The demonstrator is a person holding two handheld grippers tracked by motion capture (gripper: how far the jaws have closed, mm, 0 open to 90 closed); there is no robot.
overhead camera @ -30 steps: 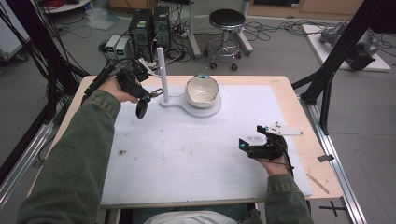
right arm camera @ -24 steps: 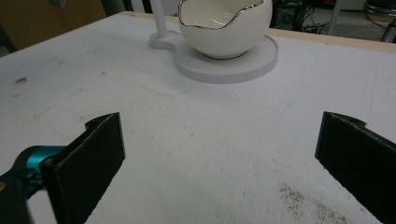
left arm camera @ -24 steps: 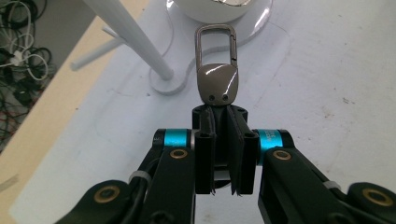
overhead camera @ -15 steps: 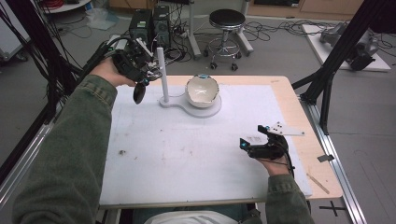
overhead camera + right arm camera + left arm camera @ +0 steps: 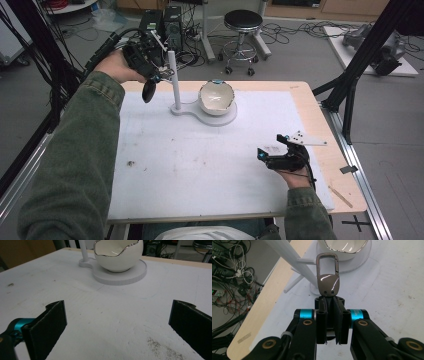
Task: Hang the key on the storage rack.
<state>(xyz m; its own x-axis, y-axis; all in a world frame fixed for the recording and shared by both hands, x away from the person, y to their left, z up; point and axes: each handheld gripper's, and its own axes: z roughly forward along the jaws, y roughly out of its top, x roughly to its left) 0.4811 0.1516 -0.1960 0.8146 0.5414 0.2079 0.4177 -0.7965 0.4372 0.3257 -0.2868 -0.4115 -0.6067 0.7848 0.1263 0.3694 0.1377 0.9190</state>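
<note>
the left gripper (image 5: 150, 70) is hovering off the table at about ten o'clock, its jaws pinching a brown key fob (image 5: 328, 285), whose metal clasp is pointing toward the white peg stand (image 5: 174, 80). the right gripper (image 5: 280, 152) is resting at four o'clock, jaws spread over bare mat (image 5: 105, 315), the white bowl (image 5: 117, 255) at its twelve.

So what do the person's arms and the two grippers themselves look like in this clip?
Both forearms wear olive-green sleeves with buttoned cuffs. The left gripper is black, with flat black jaws, cyan collars and brass-coloured pivot pins; a black cable trails from it. The right gripper is black too, with a cyan accent and a pale grey three-cornered plate dotted with small marks on top.
</note>
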